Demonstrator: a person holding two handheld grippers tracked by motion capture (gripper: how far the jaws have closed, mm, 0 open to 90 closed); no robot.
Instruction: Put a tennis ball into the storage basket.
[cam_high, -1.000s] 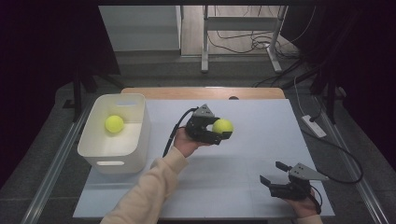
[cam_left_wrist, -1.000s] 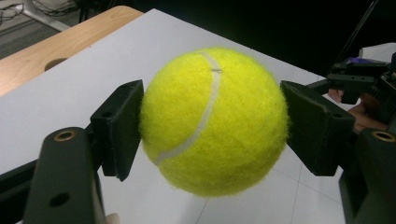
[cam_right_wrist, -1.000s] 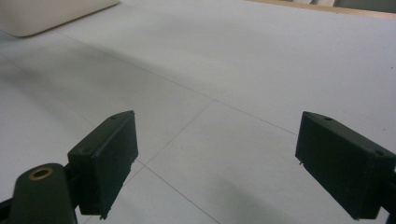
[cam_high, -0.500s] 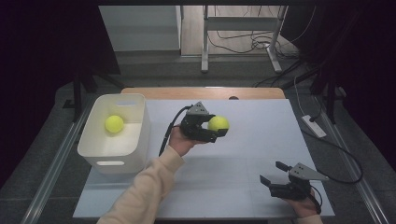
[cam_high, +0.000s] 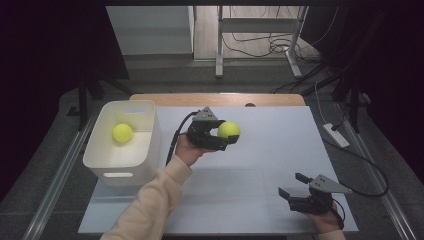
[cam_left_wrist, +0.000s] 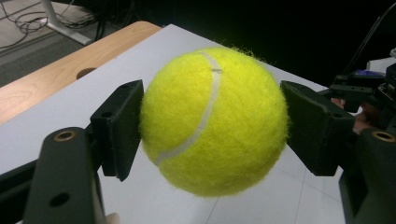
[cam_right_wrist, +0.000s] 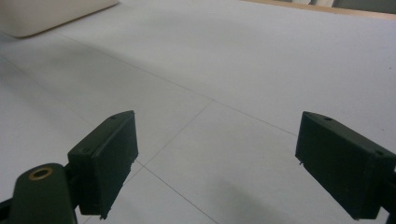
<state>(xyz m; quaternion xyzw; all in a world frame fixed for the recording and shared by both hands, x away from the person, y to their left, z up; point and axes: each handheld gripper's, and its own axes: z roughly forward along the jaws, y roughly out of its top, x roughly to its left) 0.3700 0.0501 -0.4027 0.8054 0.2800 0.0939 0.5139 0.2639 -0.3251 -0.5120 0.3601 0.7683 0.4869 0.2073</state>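
So the left gripper (cam_high: 226, 140) has a tennis ball (cam_high: 228, 130) clamped between its fingers (cam_left_wrist: 119, 126), held up off the table (cam_high: 260, 175) around the middle, a bit right of the white bin (cam_high: 150, 137). In the left gripper view the ball (cam_left_wrist: 214, 120) sits squarely between both pads, seam facing the camera, so the grip looks solid. A second tennis ball (cam_high: 122, 132) sits in the bin's far corner. This looks like the carry step: ball picked, not yet dropped. The next move probably calls for swinging left over the bin's rim and letting go once it's clear of the wall. The right gripper (cam_high: 295, 187) rests near the table's front right corner, fingers (cam_right_wrist: 105, 161) spread wide, holding nothing.
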